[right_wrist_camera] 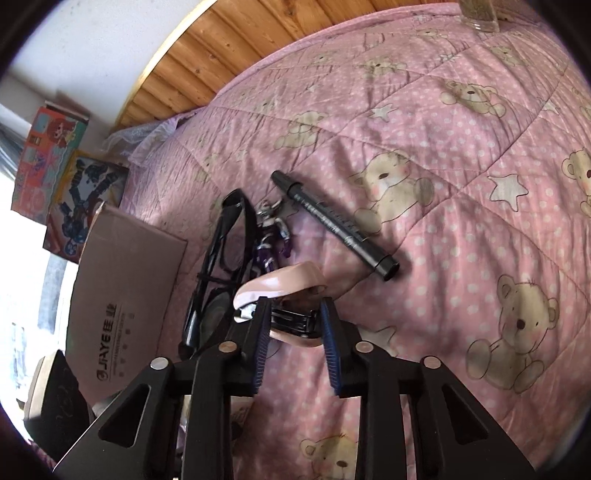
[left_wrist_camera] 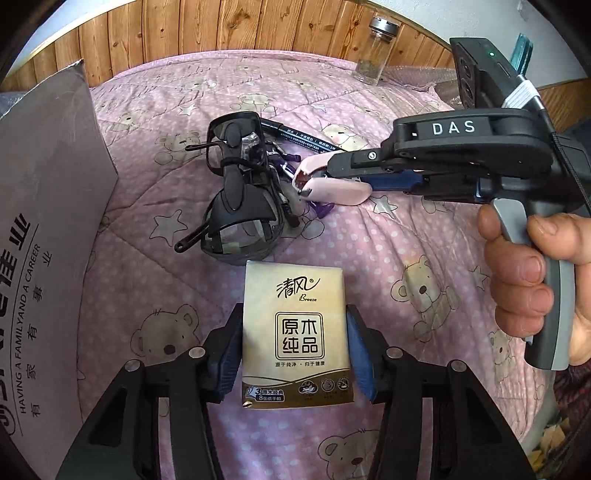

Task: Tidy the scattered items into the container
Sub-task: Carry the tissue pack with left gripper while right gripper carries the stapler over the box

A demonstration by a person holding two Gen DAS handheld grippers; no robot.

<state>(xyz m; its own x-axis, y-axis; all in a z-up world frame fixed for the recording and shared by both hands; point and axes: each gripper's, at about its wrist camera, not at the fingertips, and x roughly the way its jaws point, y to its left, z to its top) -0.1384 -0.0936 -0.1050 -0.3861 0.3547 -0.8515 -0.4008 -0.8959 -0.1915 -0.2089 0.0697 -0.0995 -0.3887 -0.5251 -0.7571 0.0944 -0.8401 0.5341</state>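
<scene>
A: Biggest first pls. What is lying under everything?

B: A pink quilt (left_wrist_camera: 369, 254) with bears and stars is covering the whole surface, w/ wood panelling (left_wrist_camera: 221, 33) running behind it. On the left edge a cardboard box (left_wrist_camera: 48, 206) is standing, its printed flap is showing; this is the container, and nothing is visibly sitting inside it from these views.

A: And the grippers?

B: The right gripper (left_wrist_camera: 314, 181) is reaching in from the right side, a hand (left_wrist_camera: 532, 273) is gripping its handle. Its fingers are standing narrowly apart and are pressing on a pink stapler (right_wrist_camera: 291, 291) from both sides. The stapler is sitting at the quilt, just beside the glasses; lifted or not, cannot tell.

A: Left one?

B: The left gripper (left_wrist_camera: 295, 350) is half open, and a tissue pack (left_wrist_camera: 295, 332) is sitting between its blue pads (left_wrist_camera: 360, 358). The pads are looking to touch the pack's edges, but a firm grip cannot be told.

A: Smaller items?

B: Black glasses (left_wrist_camera: 240, 184) are lying in the middle of the quilt. A black marker (right_wrist_camera: 334, 225) is lying beyond them, approx. diagonal. A small purple toy figure (right_wrist_camera: 271, 236) is lying between glasses and marker. A glass jar (left_wrist_camera: 375, 51) is standing far back, near the panelling.
</scene>
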